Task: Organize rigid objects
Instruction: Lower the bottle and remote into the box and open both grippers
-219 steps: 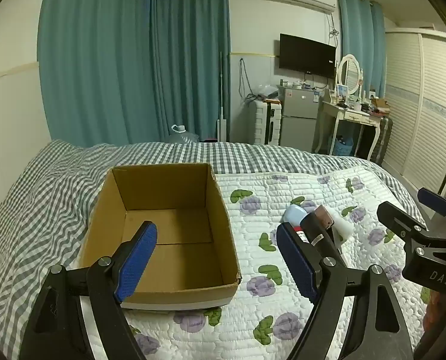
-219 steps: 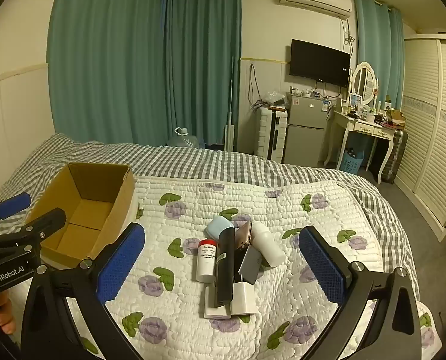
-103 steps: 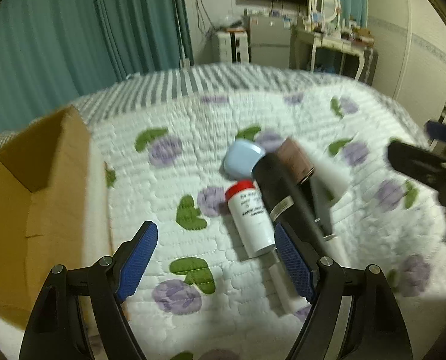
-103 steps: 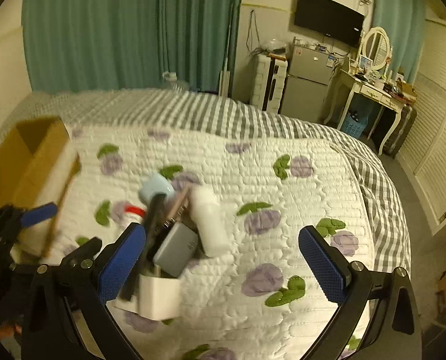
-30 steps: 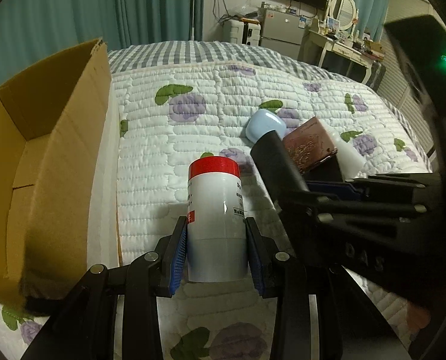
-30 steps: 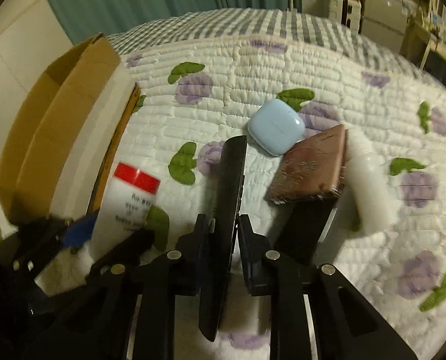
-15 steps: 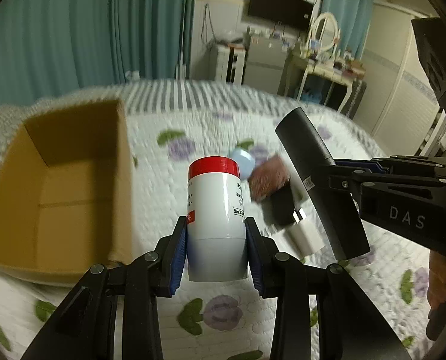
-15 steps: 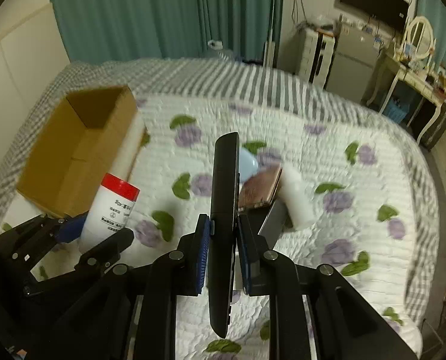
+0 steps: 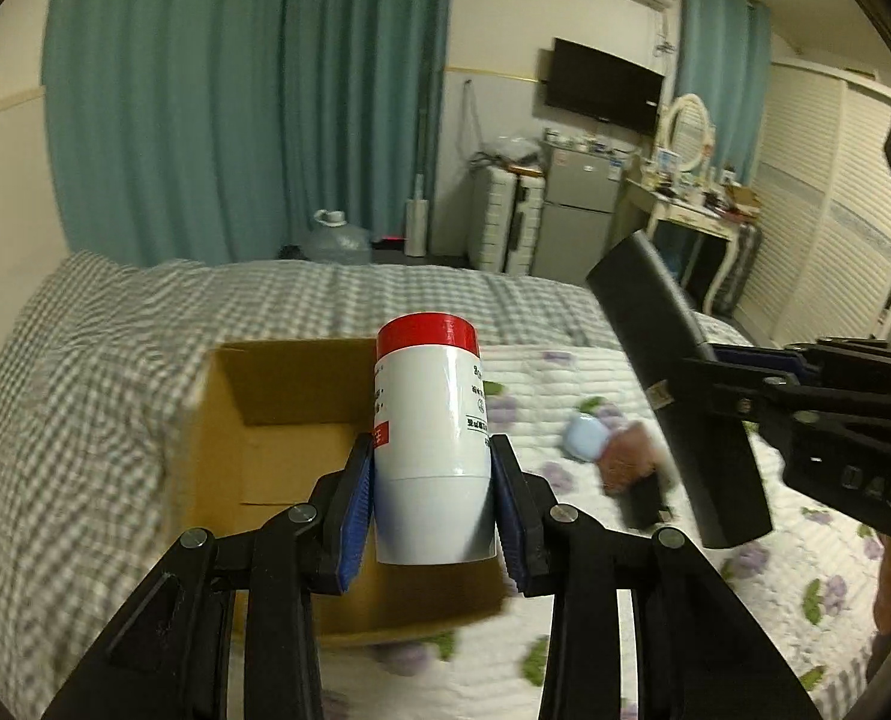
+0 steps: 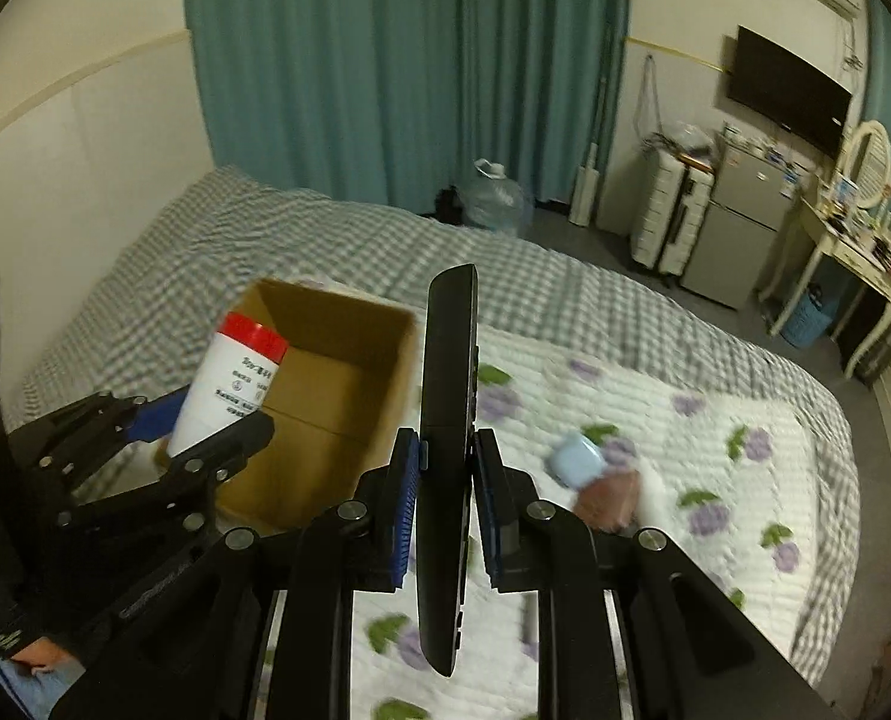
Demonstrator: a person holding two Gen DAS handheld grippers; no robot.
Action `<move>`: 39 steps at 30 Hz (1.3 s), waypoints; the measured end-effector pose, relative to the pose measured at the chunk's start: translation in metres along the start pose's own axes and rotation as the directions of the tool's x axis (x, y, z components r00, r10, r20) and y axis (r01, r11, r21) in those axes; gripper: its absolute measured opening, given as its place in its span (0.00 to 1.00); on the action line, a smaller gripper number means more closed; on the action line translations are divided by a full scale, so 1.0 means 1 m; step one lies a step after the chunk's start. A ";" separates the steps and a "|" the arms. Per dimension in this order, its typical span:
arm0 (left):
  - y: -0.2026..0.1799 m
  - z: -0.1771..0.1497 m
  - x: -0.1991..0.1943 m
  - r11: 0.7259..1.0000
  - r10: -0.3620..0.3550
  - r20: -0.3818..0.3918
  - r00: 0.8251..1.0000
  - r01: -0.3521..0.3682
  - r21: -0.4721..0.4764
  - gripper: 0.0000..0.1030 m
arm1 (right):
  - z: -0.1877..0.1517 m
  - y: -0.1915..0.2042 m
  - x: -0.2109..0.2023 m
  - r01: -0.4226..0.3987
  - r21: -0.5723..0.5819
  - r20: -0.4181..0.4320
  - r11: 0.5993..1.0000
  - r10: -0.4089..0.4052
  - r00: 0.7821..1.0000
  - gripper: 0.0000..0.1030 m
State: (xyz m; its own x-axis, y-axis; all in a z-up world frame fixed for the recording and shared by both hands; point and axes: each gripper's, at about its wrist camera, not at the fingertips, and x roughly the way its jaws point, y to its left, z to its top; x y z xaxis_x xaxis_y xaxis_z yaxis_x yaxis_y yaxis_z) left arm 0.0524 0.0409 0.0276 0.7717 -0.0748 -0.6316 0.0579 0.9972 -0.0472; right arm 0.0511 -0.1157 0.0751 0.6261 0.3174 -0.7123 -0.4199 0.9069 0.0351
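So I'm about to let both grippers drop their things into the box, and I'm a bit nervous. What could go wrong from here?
1. The left gripper pinches only the lower part of the bottle, so it may tip.
2. The remote sticks far out of the right gripper; it could swing or catch the box rim.
3. The grippers are close together and might bump over the box.

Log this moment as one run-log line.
left tongs: shut on red-capped bottle, over cardboard box | right tongs: shut on black remote, lifted | blue case: on quilt
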 end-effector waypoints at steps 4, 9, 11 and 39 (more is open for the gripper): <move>0.034 -0.004 0.014 0.999 0.039 -0.022 0.999 -0.040 -0.023 0.36 | 0.014 0.026 0.020 -0.036 -0.021 -0.002 0.999 0.036 0.999 0.17; 0.061 -0.012 0.043 0.998 0.053 -0.067 0.996 -0.055 -0.041 0.36 | 0.024 0.046 0.056 -0.074 -0.021 -0.023 0.997 0.074 0.997 0.17; 0.066 -0.015 0.055 0.997 0.054 -0.083 0.995 -0.058 -0.042 0.36 | 0.025 0.052 0.073 -0.083 -0.022 -0.041 0.996 0.082 0.996 0.17; 0.085 -0.034 0.074 0.996 0.066 -0.065 0.996 -0.070 -0.056 0.61 | 0.006 0.045 0.153 -0.057 0.029 -0.114 0.998 0.060 0.992 0.38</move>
State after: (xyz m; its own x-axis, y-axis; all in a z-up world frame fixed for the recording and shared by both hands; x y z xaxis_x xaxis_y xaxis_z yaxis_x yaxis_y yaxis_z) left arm 0.0928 0.1200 -0.0491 0.7308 -0.0081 -0.6825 -0.0318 0.9984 -0.0459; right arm 0.1326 -0.0247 -0.0281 0.5208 0.3374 -0.7842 -0.4353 0.8951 0.0960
